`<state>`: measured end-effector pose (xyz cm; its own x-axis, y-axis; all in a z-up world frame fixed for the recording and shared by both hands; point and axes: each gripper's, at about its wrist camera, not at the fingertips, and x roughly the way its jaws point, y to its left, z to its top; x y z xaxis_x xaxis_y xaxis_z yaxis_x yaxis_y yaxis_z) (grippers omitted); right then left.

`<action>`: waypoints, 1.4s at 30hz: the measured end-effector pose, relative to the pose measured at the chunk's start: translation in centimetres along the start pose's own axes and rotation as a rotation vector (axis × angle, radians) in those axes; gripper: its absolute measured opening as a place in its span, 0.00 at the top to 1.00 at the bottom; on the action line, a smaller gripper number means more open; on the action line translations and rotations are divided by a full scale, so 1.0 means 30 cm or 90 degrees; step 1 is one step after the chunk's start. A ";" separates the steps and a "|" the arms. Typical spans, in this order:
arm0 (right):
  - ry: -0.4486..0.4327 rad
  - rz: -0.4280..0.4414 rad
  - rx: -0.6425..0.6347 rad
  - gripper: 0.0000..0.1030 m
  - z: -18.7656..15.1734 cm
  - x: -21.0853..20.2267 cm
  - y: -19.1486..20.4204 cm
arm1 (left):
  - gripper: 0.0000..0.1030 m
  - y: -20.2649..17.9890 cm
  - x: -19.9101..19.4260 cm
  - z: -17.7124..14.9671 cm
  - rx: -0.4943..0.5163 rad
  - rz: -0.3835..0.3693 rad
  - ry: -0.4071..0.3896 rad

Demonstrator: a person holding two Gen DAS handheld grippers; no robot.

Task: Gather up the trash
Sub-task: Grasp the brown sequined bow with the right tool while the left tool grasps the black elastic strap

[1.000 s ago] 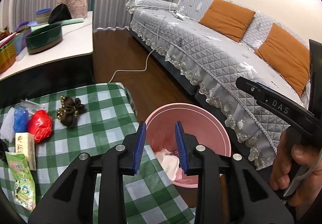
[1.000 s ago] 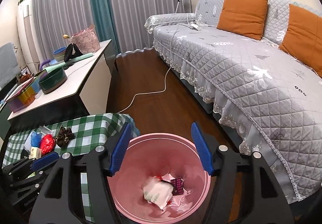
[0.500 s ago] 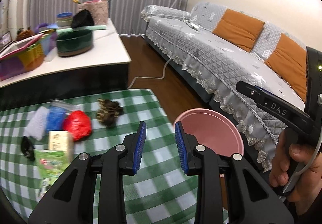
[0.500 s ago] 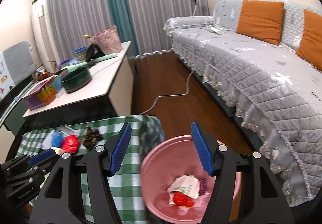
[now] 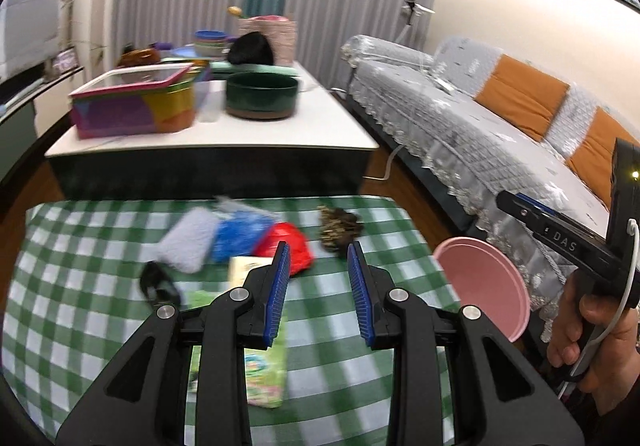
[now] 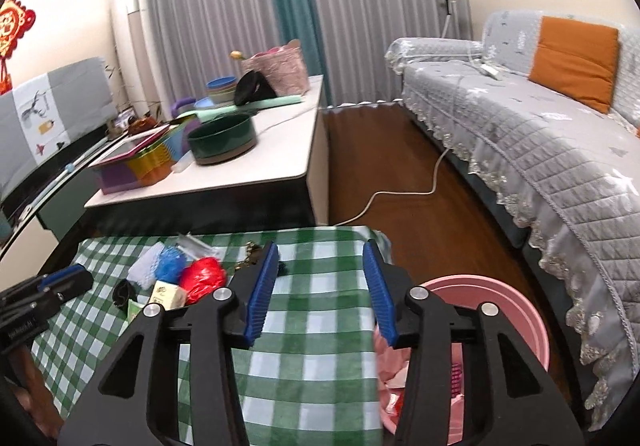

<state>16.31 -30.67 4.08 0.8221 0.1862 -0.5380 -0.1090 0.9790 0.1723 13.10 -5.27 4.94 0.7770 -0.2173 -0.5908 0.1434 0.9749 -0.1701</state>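
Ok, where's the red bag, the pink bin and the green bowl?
red bag [image 6: 203,278], right wrist view, middle of the crumpled plastic.
pink bin [image 5: 486,282], left wrist view, inside wall below the rim.
green bowl [image 5: 262,95], left wrist view, front of its side wall.

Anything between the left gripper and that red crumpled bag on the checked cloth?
Nothing: in the left wrist view the left gripper hangs open, its left finger overlapping the red bag; only checked cloth shows around.

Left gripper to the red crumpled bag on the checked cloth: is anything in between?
Nothing visible blocks it. The left gripper is open above the cloth, and the red crumpled bag lies just ahead of its left finger. A cream packet touches the bag's near-left side.
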 end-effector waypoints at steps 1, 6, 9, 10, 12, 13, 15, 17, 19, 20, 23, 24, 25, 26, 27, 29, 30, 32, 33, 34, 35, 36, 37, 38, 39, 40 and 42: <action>0.002 0.003 -0.003 0.59 -0.002 0.011 0.013 | 0.71 0.028 -0.003 -0.002 -0.006 0.004 0.001; 0.015 0.015 -0.017 0.59 -0.013 0.068 0.078 | 0.71 0.155 -0.007 -0.027 -0.024 0.037 0.001; 0.025 0.020 -0.022 0.59 -0.020 0.111 0.110 | 0.71 0.225 0.003 -0.044 -0.033 0.055 0.008; 0.029 0.023 -0.024 0.60 -0.023 0.134 0.123 | 0.71 0.252 0.007 -0.050 -0.035 0.063 0.010; 0.033 0.025 -0.028 0.60 -0.030 0.159 0.138 | 0.71 0.294 0.022 -0.061 -0.043 0.075 0.017; 0.038 0.027 -0.031 0.60 -0.036 0.183 0.149 | 0.71 0.326 0.035 -0.069 -0.048 0.085 0.023; 0.045 0.031 -0.033 0.60 -0.044 0.218 0.161 | 0.71 0.372 0.052 -0.083 -0.052 0.100 0.029; 0.053 0.034 -0.040 0.60 -0.057 0.259 0.177 | 0.71 0.424 0.073 -0.098 -0.064 0.111 0.039; 0.062 0.036 -0.045 0.60 -0.070 0.299 0.189 | 0.71 0.453 0.092 -0.107 -0.073 0.118 0.045; 0.067 0.037 -0.045 0.60 -0.076 0.321 0.195 | 0.71 0.464 0.104 -0.111 -0.076 0.120 0.049; 0.080 0.039 -0.042 0.60 -0.086 0.379 0.211 | 0.71 0.484 0.149 -0.123 -0.080 0.127 0.061; 0.084 0.040 -0.040 0.60 -0.090 0.395 0.215 | 0.71 0.489 0.170 -0.128 -0.082 0.128 0.066; 0.089 0.042 -0.037 0.60 -0.094 0.416 0.220 | 0.71 0.493 0.184 -0.132 -0.084 0.129 0.069; 0.092 0.044 -0.034 0.59 -0.098 0.435 0.225 | 0.71 0.497 0.198 -0.134 -0.086 0.129 0.071; 0.094 0.045 -0.032 0.59 -0.100 0.445 0.229 | 0.71 0.502 0.212 -0.136 -0.091 0.128 0.073; 0.102 0.050 -0.028 0.58 -0.103 0.476 0.235 | 0.71 0.514 0.233 -0.135 -0.101 0.126 0.075; 0.111 0.055 -0.024 0.57 -0.107 0.494 0.236 | 0.71 0.520 0.242 -0.133 -0.109 0.125 0.077; 0.120 0.058 -0.021 0.57 -0.112 0.519 0.241 | 0.70 0.532 0.260 -0.133 -0.123 0.117 0.086; 0.121 0.056 -0.022 0.57 -0.112 0.528 0.242 | 0.69 0.537 0.272 -0.136 -0.129 0.115 0.094; 0.124 0.053 -0.023 0.57 -0.114 0.540 0.243 | 0.69 0.540 0.280 -0.141 -0.131 0.119 0.099; 0.128 0.053 -0.021 0.57 -0.116 0.550 0.240 | 0.69 0.541 0.287 -0.144 -0.133 0.120 0.103; 0.133 0.054 -0.018 0.57 -0.119 0.558 0.238 | 0.69 0.544 0.297 -0.150 -0.136 0.120 0.110; 0.138 0.055 -0.015 0.57 -0.122 0.568 0.237 | 0.69 0.546 0.302 -0.152 -0.140 0.120 0.114; 0.144 0.054 -0.015 0.57 -0.126 0.576 0.238 | 0.69 0.549 0.307 -0.154 -0.145 0.118 0.117; 0.150 0.051 -0.017 0.59 -0.130 0.584 0.238 | 0.68 0.547 0.309 -0.153 -0.147 0.119 0.117; 0.155 0.049 -0.020 0.65 -0.135 0.589 0.240 | 0.68 0.544 0.311 -0.150 -0.145 0.121 0.118; 0.165 0.054 -0.027 0.77 -0.140 0.597 0.244 | 0.68 0.538 0.319 -0.145 -0.139 0.125 0.122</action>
<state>27.89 -19.82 -7.77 0.6391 0.2780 -0.7171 -0.1998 0.9604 0.1943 20.18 8.17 -6.87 0.6447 -0.0518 -0.7627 -0.1481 0.9703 -0.1911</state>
